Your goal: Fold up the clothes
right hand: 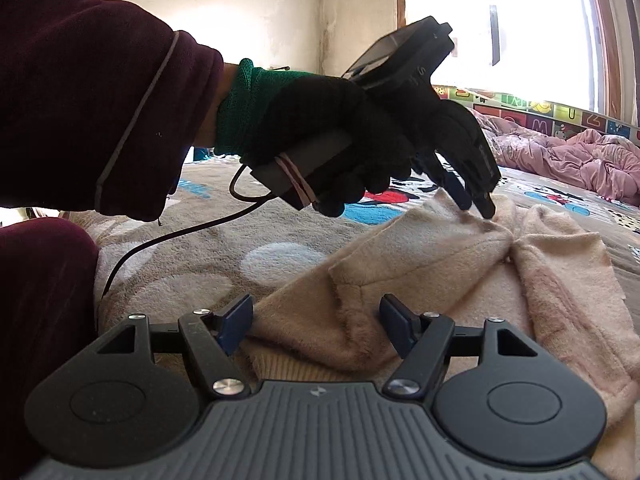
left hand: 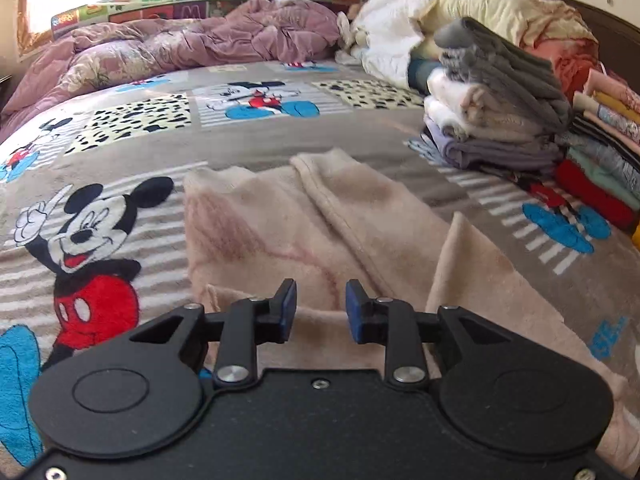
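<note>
Left hand-held gripper hovers, jaws parted, over beige garment on blanket

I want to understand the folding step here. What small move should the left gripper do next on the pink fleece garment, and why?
Probably lift the left gripper a little clear of the pink fleece garment, then pick the next fold edge. Its jaws stand apart with no cloth between them, tips just above a raised fold. The right gripper is open too, over the near edge, so neither holds the garment.

Daylight floods through a bright window beside a stained cream wall, over a bed spread with a cartoon-mouse blanket and a rumpled mauve quilt.
</note>
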Tool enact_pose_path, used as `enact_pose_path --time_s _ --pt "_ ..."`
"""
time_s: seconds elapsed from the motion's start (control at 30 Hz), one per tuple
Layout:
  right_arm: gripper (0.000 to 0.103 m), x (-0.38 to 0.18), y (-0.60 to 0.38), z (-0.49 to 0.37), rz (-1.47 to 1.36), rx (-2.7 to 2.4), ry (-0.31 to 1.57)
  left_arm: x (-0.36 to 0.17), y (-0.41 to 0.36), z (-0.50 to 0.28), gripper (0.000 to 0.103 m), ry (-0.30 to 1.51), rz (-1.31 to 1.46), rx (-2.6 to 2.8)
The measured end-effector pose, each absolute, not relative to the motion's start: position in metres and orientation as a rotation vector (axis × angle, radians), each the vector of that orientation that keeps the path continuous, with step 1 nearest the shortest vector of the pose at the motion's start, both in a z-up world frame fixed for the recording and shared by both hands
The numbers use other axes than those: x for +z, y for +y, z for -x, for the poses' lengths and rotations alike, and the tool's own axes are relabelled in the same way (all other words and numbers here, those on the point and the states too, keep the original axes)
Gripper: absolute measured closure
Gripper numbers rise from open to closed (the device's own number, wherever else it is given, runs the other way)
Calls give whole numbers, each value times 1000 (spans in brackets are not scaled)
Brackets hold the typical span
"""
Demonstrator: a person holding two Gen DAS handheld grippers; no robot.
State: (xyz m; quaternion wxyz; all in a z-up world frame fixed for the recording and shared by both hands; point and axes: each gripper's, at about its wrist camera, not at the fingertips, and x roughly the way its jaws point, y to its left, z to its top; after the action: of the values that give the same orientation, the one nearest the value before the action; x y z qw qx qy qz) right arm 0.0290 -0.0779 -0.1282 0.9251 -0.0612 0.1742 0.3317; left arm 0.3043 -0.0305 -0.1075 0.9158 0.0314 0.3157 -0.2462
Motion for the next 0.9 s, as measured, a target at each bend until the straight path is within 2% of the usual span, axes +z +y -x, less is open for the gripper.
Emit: enact_pose_path --time_s 0.07,0.1,0.17,0.37,0.53,0.57,0.6,0.63,0.73,0.77,0.9 --pt "33 -129 -78 -30 124 683 358 -116 -22 -319 78 689 -24 -459" --pt "33 -129 -78 -29 124 683 358 -129 -26 -326 78 735 -64 -445" --pt "32 -129 -78 -29 123 684 358 -140 -36 -327 78 718 -162 -465" --pt "31 -129 -77 -28 129 686 354 -98 -48 -359 78 676 -159 -454" --pt "30 -129 -78 -29 114 697 360 -105 -63 -417 78 772 -80 -411" --pt "29 -129 -78 -30 111 700 362 -108 -68 -424 74 804 -46 -416" --pt "29 -129 -78 -31 108 702 364 -110 -74 -428 65 822 -39 -411" --pt "29 -128 -79 -32 104 705 366 -111 -82 -430 61 823 -65 -392" --pt "29 -129 -80 -32 95 709 367 -119 -103 -433 61 849 -122 -361" --pt "29 -128 -80 -32 93 710 367 -124 -109 -434 71 851 -172 -318" --pt "29 -128 -81 -32 90 710 369 -128 -115 -431 97 838 -206 -295"
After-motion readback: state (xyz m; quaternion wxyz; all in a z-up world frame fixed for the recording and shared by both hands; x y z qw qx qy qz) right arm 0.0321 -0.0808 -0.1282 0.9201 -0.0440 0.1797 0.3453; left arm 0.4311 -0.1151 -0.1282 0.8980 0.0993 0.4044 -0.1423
